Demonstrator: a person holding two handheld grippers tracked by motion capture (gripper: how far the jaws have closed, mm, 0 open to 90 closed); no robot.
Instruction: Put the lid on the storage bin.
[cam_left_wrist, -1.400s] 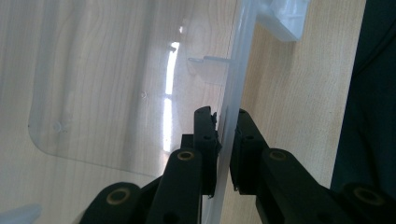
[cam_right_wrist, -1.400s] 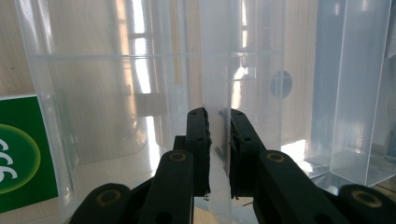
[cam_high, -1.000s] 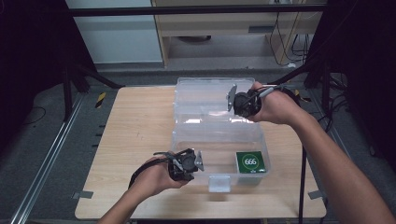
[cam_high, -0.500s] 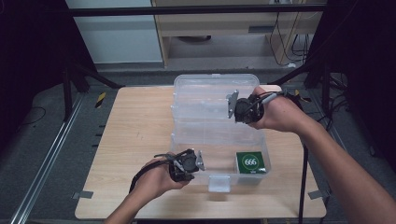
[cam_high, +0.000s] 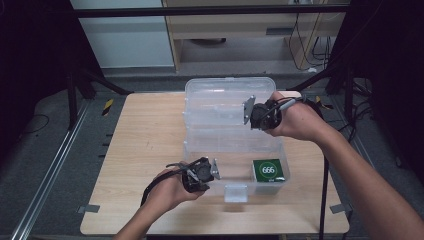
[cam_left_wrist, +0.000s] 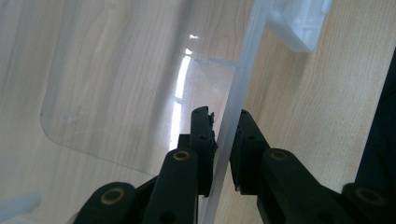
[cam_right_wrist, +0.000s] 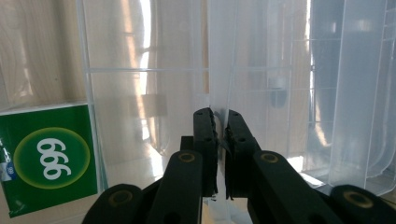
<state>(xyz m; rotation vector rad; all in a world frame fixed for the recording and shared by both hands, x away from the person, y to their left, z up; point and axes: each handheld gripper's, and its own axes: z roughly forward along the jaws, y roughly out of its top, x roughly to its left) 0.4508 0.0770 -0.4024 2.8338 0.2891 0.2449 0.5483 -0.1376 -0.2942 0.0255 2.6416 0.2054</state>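
Note:
A clear plastic box stands on the wooden table, its lid raised at the far side. My right gripper is shut on the lid's thin free edge, which runs up from between the jaws. At the near left my left gripper is shut on the box's front wall, one jaw inside and one outside. A green packet marked 666 lies in the box's front right corner and appears through the plastic.
A clear latch hangs from the box's front wall, seen again as the latch past my left jaws. Bare tabletop lies left of the box. Black frame legs and cables flank the table; the near edge is close behind my hands.
The right gripper has drifted slightly nearer with the lid's edge, and the lid stands a little steeper. The left gripper has stayed on the front wall.

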